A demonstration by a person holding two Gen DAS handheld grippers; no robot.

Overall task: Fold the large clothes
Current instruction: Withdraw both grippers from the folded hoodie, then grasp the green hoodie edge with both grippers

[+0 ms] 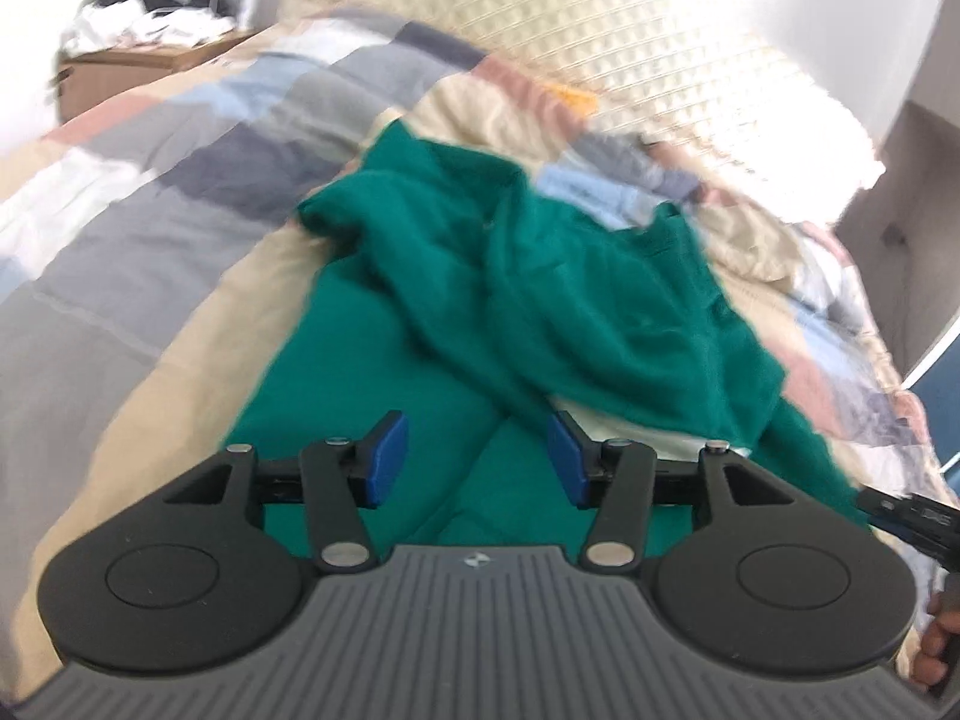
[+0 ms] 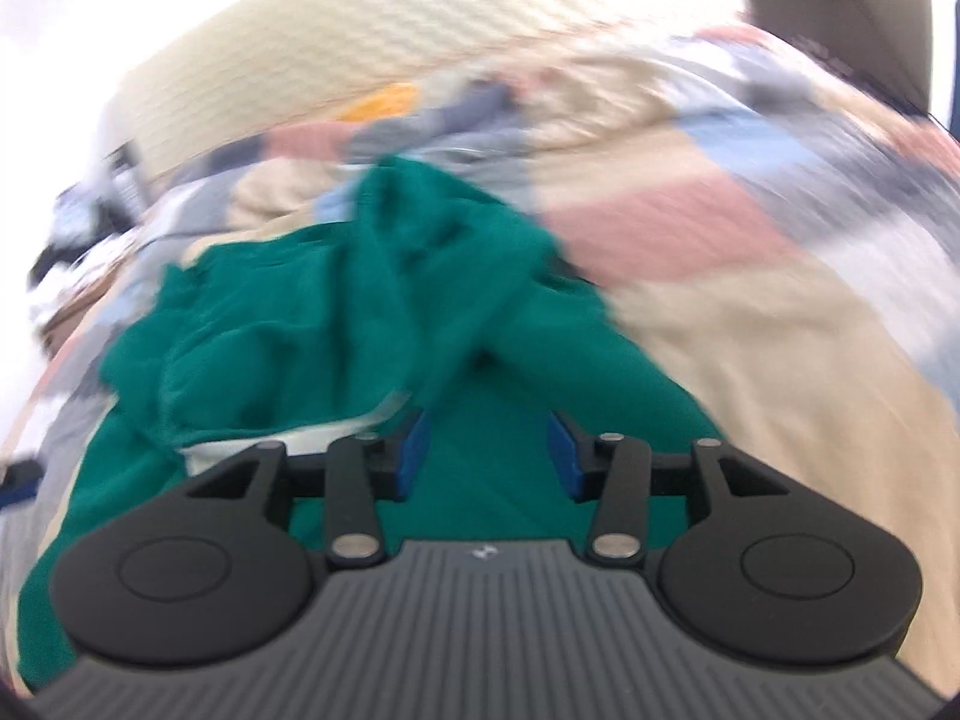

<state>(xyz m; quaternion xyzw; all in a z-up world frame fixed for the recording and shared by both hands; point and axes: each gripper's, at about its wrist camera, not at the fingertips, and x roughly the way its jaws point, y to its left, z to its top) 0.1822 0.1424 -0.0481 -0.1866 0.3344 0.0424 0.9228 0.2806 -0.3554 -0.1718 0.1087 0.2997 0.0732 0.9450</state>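
- The left gripper (image 1: 477, 459) is hovering over the near end of the green garment (image 1: 540, 300), its blue fingers (image 1: 387, 459) standing spread with nothing pinched between them.
- The right gripper (image 2: 487, 456) is hanging over the same green garment (image 2: 372, 300), its fingers (image 2: 414, 459) also standing apart and gripping nothing.
- The green garment is lying on the bed, flat nearest the grippers and bunching into crossed folds farther off, with a pale inner lining (image 1: 606, 420) showing at one fold.
- A patchwork quilt (image 1: 180, 192) is spreading around the garment on every side.
- Beyond the garment, a cream textured pillow (image 1: 540, 18) is resting at the far end of the bed.
- Beside the garment's near right edge, a hand (image 1: 936, 642) is showing in the left view.
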